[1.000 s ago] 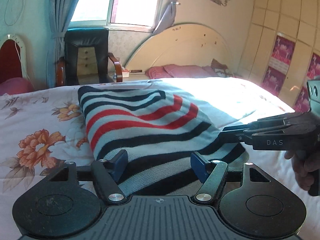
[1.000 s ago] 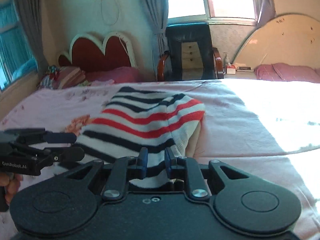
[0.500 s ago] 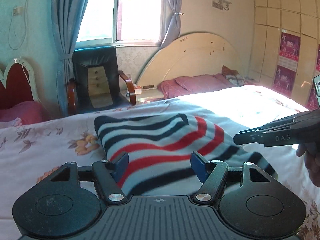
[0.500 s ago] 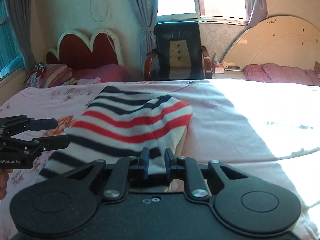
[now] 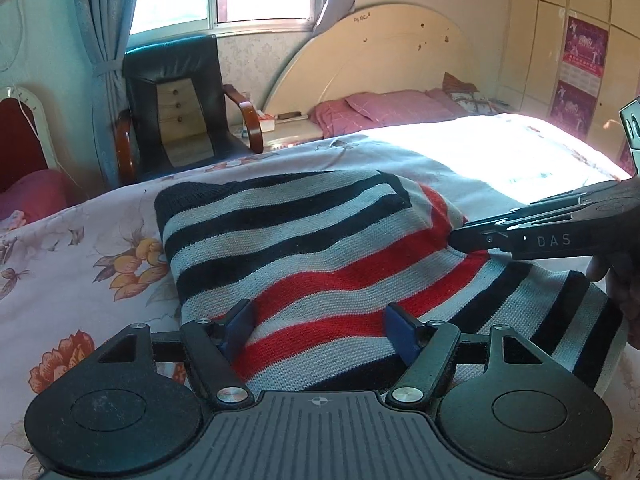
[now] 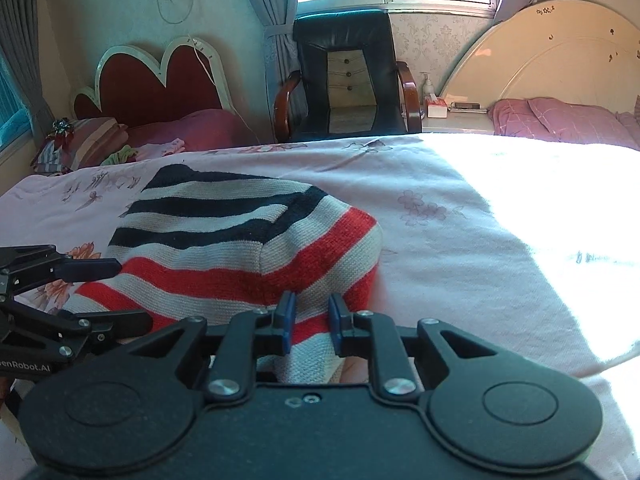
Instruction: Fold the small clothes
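A small knitted garment [image 5: 320, 248] with navy, grey and red stripes lies on the flowered bedspread [image 5: 80, 248]; it also shows in the right wrist view [image 6: 224, 240]. My left gripper [image 5: 320, 330] is open, its blue pads wide apart over the garment's near part. My right gripper [image 6: 311, 322] is shut on the garment's near folded edge and holds it raised. From the left wrist view the right gripper [image 5: 464, 236] comes in from the right, closed on the red-striped fold. The left gripper [image 6: 120, 292] shows open at the left of the right wrist view.
A black armchair [image 6: 348, 80] stands beyond the bed's far edge, beside a nightstand with a bottle and a box [image 6: 436, 106]. A second bed with pink pillows [image 5: 396, 108] lies at the back right. Strong sunlight covers the bedspread's right part [image 6: 540, 208].
The right gripper has carried the garment's edge forward over the rest, so the fold now lies farther up the garment. The left gripper has followed forward and stays open.
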{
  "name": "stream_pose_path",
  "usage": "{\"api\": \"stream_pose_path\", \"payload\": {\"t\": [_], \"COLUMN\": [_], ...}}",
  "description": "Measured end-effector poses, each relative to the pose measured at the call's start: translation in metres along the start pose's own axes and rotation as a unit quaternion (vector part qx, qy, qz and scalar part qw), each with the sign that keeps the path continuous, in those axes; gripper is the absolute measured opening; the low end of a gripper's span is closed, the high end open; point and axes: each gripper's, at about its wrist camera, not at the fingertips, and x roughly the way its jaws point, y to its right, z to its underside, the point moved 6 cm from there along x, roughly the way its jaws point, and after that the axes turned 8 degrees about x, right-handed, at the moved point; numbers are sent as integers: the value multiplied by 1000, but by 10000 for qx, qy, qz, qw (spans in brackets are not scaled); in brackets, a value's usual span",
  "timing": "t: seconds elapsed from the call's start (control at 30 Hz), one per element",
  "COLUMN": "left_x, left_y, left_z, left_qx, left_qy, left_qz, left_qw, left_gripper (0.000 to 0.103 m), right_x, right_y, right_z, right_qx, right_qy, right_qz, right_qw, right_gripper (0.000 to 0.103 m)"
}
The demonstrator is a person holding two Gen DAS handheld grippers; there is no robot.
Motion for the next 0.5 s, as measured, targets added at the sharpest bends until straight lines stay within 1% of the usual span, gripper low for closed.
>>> {"api": "stream_pose_path", "payload": {"t": [0.07, 0.1, 0.13, 0.17, 0.23, 0.3, 0.37, 0.43, 0.47, 0.5], "left_x": [-4, -8, -15, -22, -39, -52, -65, -69, -66, -63], "left_y": [0, 1, 1, 1, 1, 2, 5, 6, 6, 5], "left_z": [-5, -5, -7, -7, -2, 8, 20, 32, 38, 41], "left_qx": [84, 124, 159, 163, 87, -1, -69, -189, -252, -347], "left_qy": [-31, -30, -8, 27, 76, 84, 111, -7, -84, -98], "left_qz": [-86, -157, -264, -267, -245, -202, -238, -283, -279, -246], "left_qw": [9999, 9998, 9995, 9995, 9996, 9998, 9996, 9994, 9993, 9990], "left_gripper": [78, 85, 89, 89, 89, 89, 89, 89, 89, 89], "right_x": [-3, -5, -8, -14, -29, -44, -59, -72, -75, -73], "right_y": [-2, -3, -4, -4, -7, -11, -15, -18, -19, -18], "right_z": [-1, -1, 0, -1, 0, 3, 10, 19, 25, 32], "right_qx": [-59, -102, -138, -155, -155, -183, -220, -260, -333, -443], "right_qy": [30, 63, 90, 134, 260, 324, 352, 318, 271, 167], "right_qz": [55, 96, 137, 208, 74, -45, -171, -253, -232, -113], "right_qw": [10000, 9999, 9998, 9996, 9995, 9993, 9990, 9988, 9988, 9988], "right_gripper": [22, 26, 28, 36, 34, 30, 30, 29, 30, 32]}}
